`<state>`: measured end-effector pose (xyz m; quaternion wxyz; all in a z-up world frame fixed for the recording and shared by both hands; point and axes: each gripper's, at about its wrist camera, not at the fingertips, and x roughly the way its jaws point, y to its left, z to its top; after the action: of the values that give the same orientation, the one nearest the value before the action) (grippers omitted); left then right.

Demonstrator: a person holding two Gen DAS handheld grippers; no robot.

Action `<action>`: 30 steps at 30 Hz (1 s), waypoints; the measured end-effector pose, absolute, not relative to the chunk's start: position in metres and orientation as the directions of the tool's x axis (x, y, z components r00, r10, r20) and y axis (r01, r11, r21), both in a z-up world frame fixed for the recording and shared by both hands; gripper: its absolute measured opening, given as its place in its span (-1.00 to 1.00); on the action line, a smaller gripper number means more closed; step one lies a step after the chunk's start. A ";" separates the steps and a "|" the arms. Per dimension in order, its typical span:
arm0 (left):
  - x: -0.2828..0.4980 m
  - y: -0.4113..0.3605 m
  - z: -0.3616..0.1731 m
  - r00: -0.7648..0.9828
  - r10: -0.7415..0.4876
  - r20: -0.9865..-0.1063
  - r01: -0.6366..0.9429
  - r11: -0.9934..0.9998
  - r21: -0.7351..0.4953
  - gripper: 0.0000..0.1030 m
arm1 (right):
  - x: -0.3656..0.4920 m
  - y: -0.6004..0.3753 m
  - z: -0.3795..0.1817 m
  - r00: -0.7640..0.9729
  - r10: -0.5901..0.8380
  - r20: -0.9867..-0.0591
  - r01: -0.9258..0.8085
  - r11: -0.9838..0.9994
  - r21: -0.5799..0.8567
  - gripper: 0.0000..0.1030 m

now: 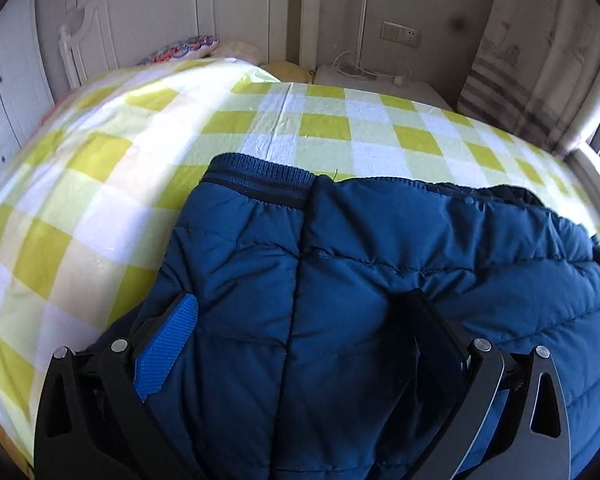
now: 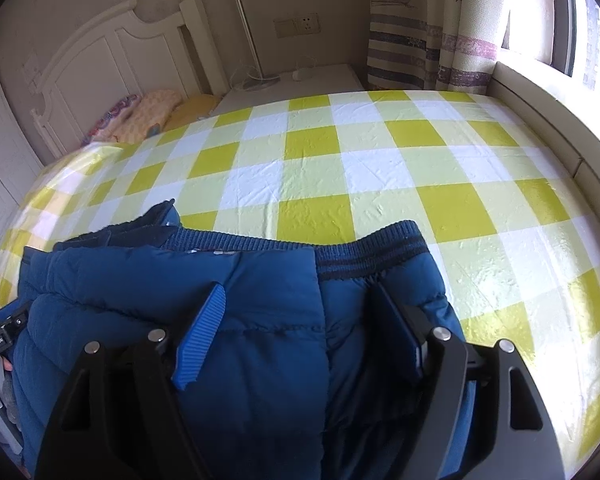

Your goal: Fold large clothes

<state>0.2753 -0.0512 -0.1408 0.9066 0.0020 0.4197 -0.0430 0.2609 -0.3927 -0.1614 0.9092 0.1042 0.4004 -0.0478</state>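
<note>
Blue puffer jacket lies on checked bedsheet, ribbed hem twd headboard. L gripper & R gripper both spread wide over jacket, fabric bulging btwn fingers; can't tell if pinched.

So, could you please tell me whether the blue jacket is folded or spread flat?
Folded: jacket panels overlap, ribbed hem doubled.

This is looking like a bedroom in a home. A bed in a yellow-and-white checked sheet is filling the room, a white carved headboard is standing at its head, and pillows are lying beside it. Striped curtains are hanging by a sunlit window (a wall socket is sitting nearby).
</note>
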 end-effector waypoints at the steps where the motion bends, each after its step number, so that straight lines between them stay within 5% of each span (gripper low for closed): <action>1: 0.274 -0.051 -0.140 0.651 -0.074 -0.755 0.079 0.996 -0.030 0.91 | 0.257 -0.387 -0.156 0.665 -0.055 -0.745 0.199 0.974 0.105 0.46; 7: 0.278 -0.049 -0.142 0.649 -0.082 -0.756 0.079 0.996 -0.040 0.91 | 0.204 -0.289 -0.109 0.779 0.026 -0.626 -0.047 0.999 -0.018 0.64; 11: 0.276 -0.046 -0.141 0.652 -0.091 -0.753 0.078 0.996 -0.053 0.91 | 0.205 -0.224 -0.155 0.686 0.067 -0.724 -0.234 0.963 -0.132 0.83; 17: 0.276 -0.046 -0.142 0.652 -0.091 -0.753 0.079 0.995 -0.052 0.91 | 0.203 -0.244 -0.147 0.694 0.089 -0.714 -0.184 0.981 -0.056 0.81; 23: 0.277 -0.044 -0.142 0.650 -0.098 -0.754 0.080 0.995 -0.060 0.91 | 0.189 -0.333 -0.146 0.735 -0.021 -0.677 0.066 0.997 0.041 0.82; 26: 0.276 -0.045 -0.142 0.653 -0.098 -0.751 0.080 0.995 -0.060 0.91 | 0.193 -0.365 -0.162 0.730 0.110 -0.674 0.066 0.971 0.230 0.84; 30: 0.276 -0.045 -0.142 0.651 -0.098 -0.752 0.080 0.995 -0.060 0.91 | 0.197 -0.343 -0.164 0.725 0.009 -0.689 0.077 0.993 0.094 0.89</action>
<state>0.2761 -0.0454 -0.1422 0.9086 -0.0108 0.4146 -0.0489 0.1970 -0.3430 -0.1638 0.9269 0.0582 0.3704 -0.0185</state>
